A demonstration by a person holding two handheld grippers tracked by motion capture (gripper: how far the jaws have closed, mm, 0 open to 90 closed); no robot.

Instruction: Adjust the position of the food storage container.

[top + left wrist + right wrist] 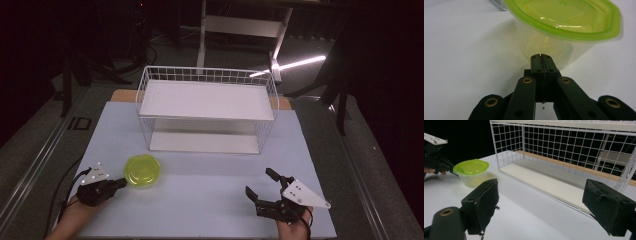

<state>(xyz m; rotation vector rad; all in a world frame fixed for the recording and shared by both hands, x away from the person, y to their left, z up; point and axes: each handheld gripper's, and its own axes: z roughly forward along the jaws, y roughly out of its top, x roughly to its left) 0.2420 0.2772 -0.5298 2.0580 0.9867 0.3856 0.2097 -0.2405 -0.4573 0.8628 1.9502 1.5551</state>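
Item: white wire-mesh rack (207, 107) with two flat white shelf boards, one at the top and one at the base. It stands on the white table (200, 200) and serves as the landmark for all places below. In the right gripper view the rack (579, 157) has an open front, with mesh on its side and back walls.

Item: clear plastic container with a lime-green lid (142, 171). It sits on the table in front of the rack's left end, near it but apart, upright with the lid on. In the left gripper view the container (564, 27) stands just beyond the jaw tips; whether they touch its wall cannot be told. In the right gripper view the container (471, 172) lies to the left of the rack.

Item: left gripper (120, 183), black, with a grey plate on top. It is held in a hand (75, 210) in front of the rack's left end, on the near side of the container. Its jaws are pressed together with nothing between them, as the left gripper (541, 58) shows in its own view.

Item: right gripper (260, 185), black, with a grey three-cornered plate. It is held in front of the rack's right end, well apart from it. Its jaws are spread wide and empty, with the right gripper (540, 207) aimed at the rack's lower shelf.
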